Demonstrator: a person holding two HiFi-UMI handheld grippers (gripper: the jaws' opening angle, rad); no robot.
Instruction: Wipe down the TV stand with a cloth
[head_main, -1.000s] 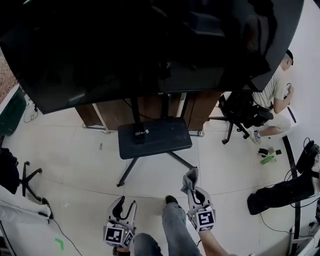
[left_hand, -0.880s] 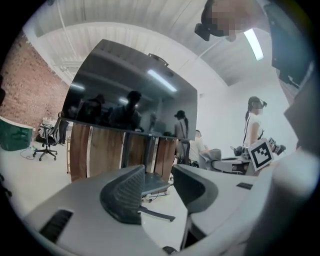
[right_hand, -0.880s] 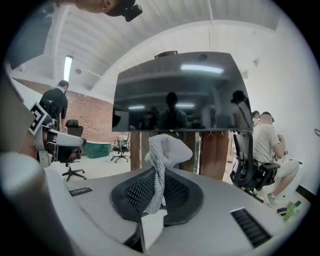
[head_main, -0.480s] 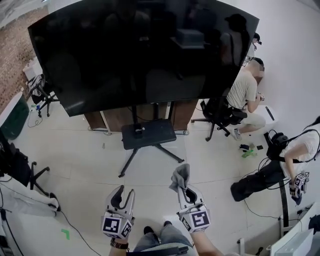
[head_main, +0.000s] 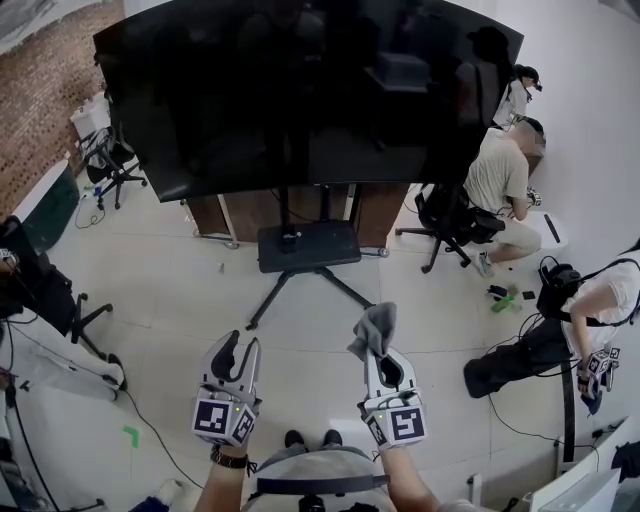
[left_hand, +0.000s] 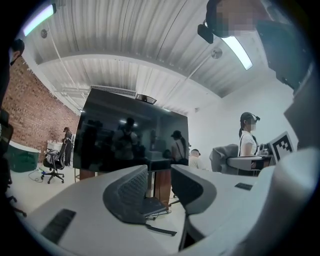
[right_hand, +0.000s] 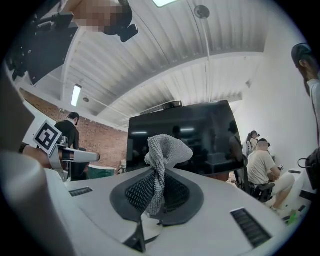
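The right gripper pinches the cloth, whose bunched end sticks out toward the TV stand. The left gripper has its jaws apart and just been closing, with nothing between them. Both grippers are well short of the TV stand, on its front side.
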